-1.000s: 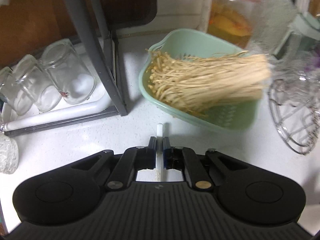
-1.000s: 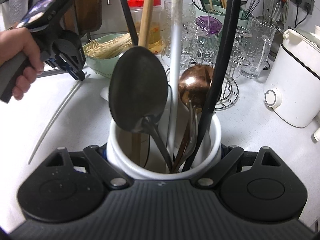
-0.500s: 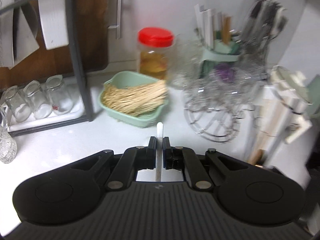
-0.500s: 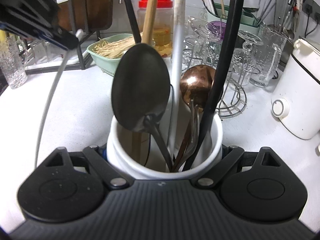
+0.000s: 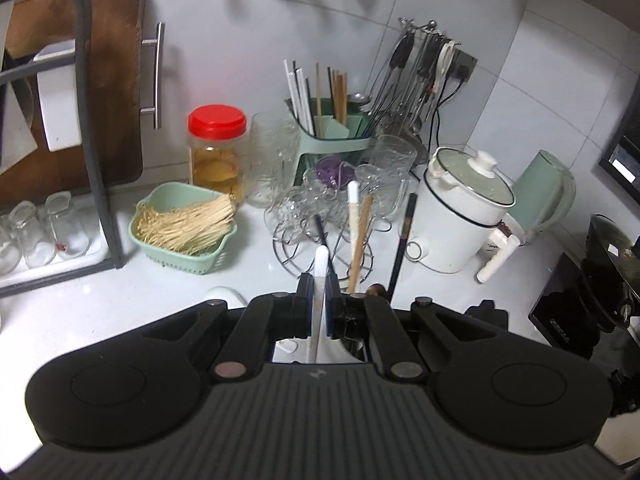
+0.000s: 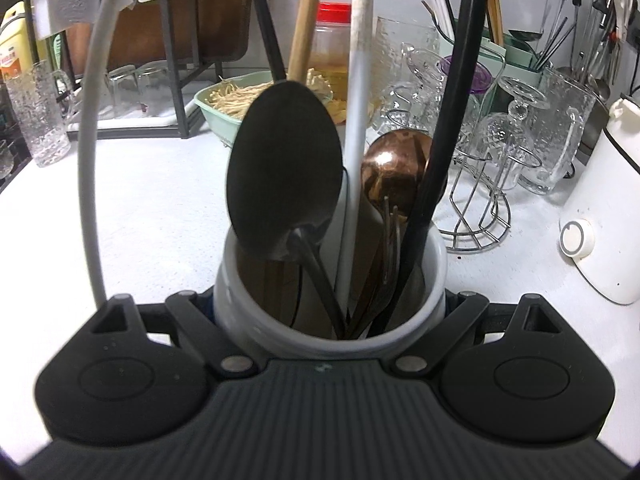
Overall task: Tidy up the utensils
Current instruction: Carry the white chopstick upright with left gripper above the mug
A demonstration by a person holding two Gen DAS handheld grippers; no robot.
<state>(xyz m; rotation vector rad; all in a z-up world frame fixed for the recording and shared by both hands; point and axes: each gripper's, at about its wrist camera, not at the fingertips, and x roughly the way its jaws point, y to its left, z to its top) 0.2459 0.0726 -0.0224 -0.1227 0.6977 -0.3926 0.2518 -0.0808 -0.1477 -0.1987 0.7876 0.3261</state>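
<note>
White speckled stone countertop [image 6: 160, 208] spreads under everything you are working over. On it, your right gripper [image 6: 330, 300] has its jaws spread wide around the round white ceramic utensil crock [image 6: 434, 268], one finger on each side of the wall; whether the pads press on it I cannot tell. Out of that crock stand a big matte black spoon [image 6: 284, 168], bowl up, a long white handle [image 6: 358, 100], a black handle with a brown tip [image 6: 452, 100], a pale wooden handle [image 6: 306, 24] and a small copper-coloured ladle bowl [image 6: 394, 170]. Your left gripper [image 5: 319, 300] has its jaws pressed together, pinching a long thin white utensil handle [image 5: 321, 264] whose rounded tip sticks up past the fingertips. In the right wrist view that handle [image 6: 86, 152] hangs down left of the crock, apart from it and above the counter.
</note>
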